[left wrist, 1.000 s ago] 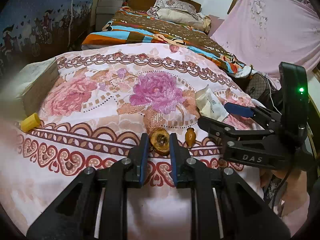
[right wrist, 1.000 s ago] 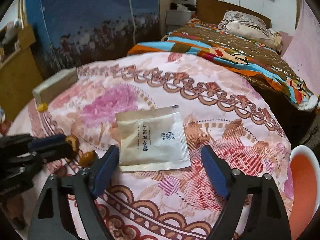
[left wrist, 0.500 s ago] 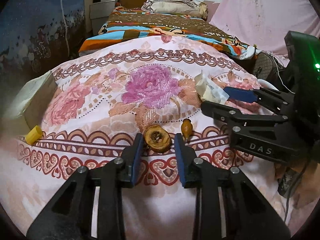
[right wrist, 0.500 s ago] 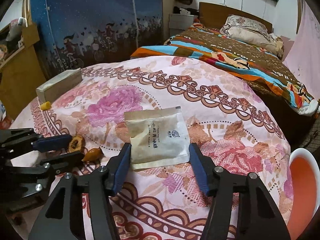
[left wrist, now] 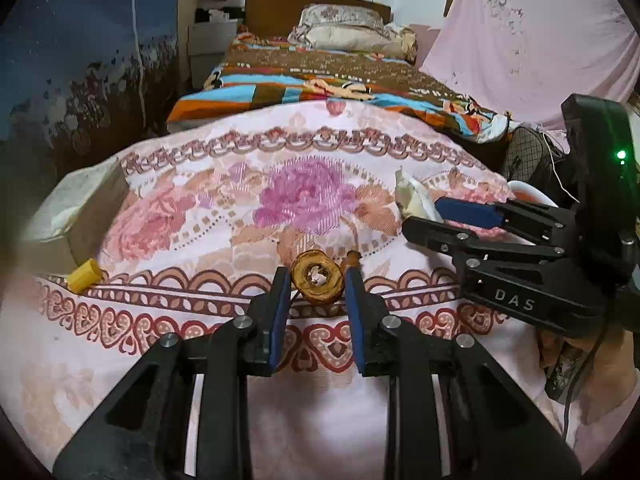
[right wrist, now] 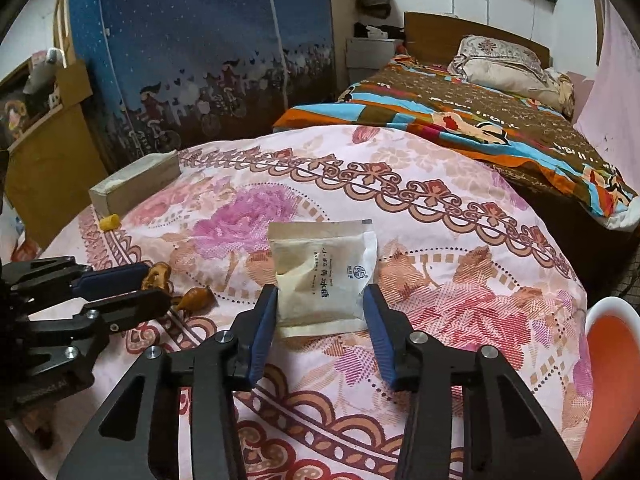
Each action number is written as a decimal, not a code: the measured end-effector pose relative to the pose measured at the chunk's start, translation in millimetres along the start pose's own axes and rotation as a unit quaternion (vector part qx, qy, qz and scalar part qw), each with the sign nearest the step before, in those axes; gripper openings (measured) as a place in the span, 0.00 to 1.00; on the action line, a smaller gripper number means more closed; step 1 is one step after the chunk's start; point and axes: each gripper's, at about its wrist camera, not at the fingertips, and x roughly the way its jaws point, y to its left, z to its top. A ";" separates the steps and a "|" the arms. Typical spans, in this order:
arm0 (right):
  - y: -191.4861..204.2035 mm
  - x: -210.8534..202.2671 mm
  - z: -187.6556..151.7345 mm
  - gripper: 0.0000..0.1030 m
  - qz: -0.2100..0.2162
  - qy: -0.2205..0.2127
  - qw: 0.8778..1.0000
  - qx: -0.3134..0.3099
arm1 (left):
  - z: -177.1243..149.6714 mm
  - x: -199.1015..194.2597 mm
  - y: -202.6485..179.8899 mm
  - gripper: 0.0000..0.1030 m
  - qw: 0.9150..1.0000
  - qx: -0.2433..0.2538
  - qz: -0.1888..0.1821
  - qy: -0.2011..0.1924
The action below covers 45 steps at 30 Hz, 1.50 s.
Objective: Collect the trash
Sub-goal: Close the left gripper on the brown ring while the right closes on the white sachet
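A brown dried fruit ring (left wrist: 317,282) stands on edge between the fingertips of my left gripper (left wrist: 316,285), whose blue pads press its sides. A small orange-brown fruit scrap (left wrist: 353,259) lies just behind it; it also shows in the right wrist view (right wrist: 196,299). A cream paper packet (right wrist: 325,276) with printed text is buckled between the pads of my right gripper (right wrist: 320,312), which squeezes its lower edges. The packet (left wrist: 412,196) and the right gripper (left wrist: 440,216) show at the right of the left wrist view.
All lies on a pink floral cloth (right wrist: 440,240). A flat cardboard box (right wrist: 136,184) and a small yellow cap (left wrist: 84,276) sit at the cloth's left edge. A white bin with an orange liner (right wrist: 612,360) stands at the right. A bed (right wrist: 480,104) is behind.
My left gripper moved forward around the fruit ring and closed on it, tipping it upright. My right gripper narrowed from wide open and now pinches the packet, which has buckled.
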 end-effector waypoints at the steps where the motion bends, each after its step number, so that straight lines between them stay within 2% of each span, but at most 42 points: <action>1: -0.8 -1.2 -0.6 0.39 0.001 -0.002 1.000 0.001 | 0.2 -2.8 -1.4 0.11 1.000 0.002 0.000 -0.007; 6: -1.9 -10.7 -2.3 0.38 0.000 -0.025 1.000 0.003 | 1.2 -16.9 -8.2 0.11 0.999 0.014 0.000 -0.045; 12: -2.7 -35.7 -5.8 0.37 -0.005 -0.085 0.996 0.005 | 2.3 -28.7 -10.5 0.11 0.997 0.018 -0.004 -0.081; 13: -2.4 -37.1 -5.5 0.36 -0.005 -0.089 0.996 0.005 | 2.6 -29.7 -11.0 0.11 0.996 0.019 -0.004 -0.083; 15: -2.4 -38.9 -5.5 0.24 -0.006 -0.095 0.995 0.006 | 1.8 -31.1 -12.1 0.11 0.996 0.020 -0.002 -0.087; 17: -2.0 -42.0 -5.6 0.22 -0.006 -0.104 0.995 0.007 | 1.3 -33.2 -12.7 0.11 0.995 0.023 -0.003 -0.093; 20: -2.2 -44.3 -5.9 0.22 -0.004 -0.111 0.994 0.007 | 1.0 -32.1 -14.3 0.12 0.996 0.026 -0.001 -0.089; 25: -5.3 -36.0 -4.7 0.23 0.004 -0.086 0.996 0.015 | 0.3 -21.3 -10.8 0.12 0.998 0.016 0.013 -0.058; 27: -6.9 -28.5 -3.9 0.38 0.006 -0.067 0.998 0.020 | 0.5 -15.7 -4.4 0.12 0.999 0.002 0.016 -0.042; 28: -7.7 -23.7 -3.0 0.58 0.003 -0.055 0.998 0.023 | 0.5 -12.8 -0.5 0.12 0.999 -0.008 0.016 -0.034; 29: -7.8 -20.6 -3.4 0.70 0.001 -0.048 0.999 0.025 | 0.6 -10.1 3.4 0.12 0.999 -0.017 0.015 -0.026; 32: -10.5 -15.8 -4.3 0.72 0.009 -0.033 0.999 0.032 | -1.2 -4.1 10.6 0.12 0.999 -0.034 0.011 -0.012; 36: -16.6 1.1 -3.0 0.72 0.012 0.011 0.999 0.049 | -3.2 0.3 14.7 0.12 0.999 -0.045 0.004 0.000; 41: -11.8 11.9 0.7 0.82 0.012 0.036 0.999 0.033 | -3.4 5.1 14.9 0.12 0.999 -0.046 0.000 0.011; 43: -7.6 14.2 0.8 0.82 0.005 0.044 0.999 0.020 | -4.1 5.6 14.6 0.12 0.999 -0.048 -0.001 0.012; 45: -5.8 14.7 -0.5 0.77 -0.004 0.044 0.999 0.015 | -3.9 5.6 16.2 0.12 0.999 -0.050 -0.002 0.012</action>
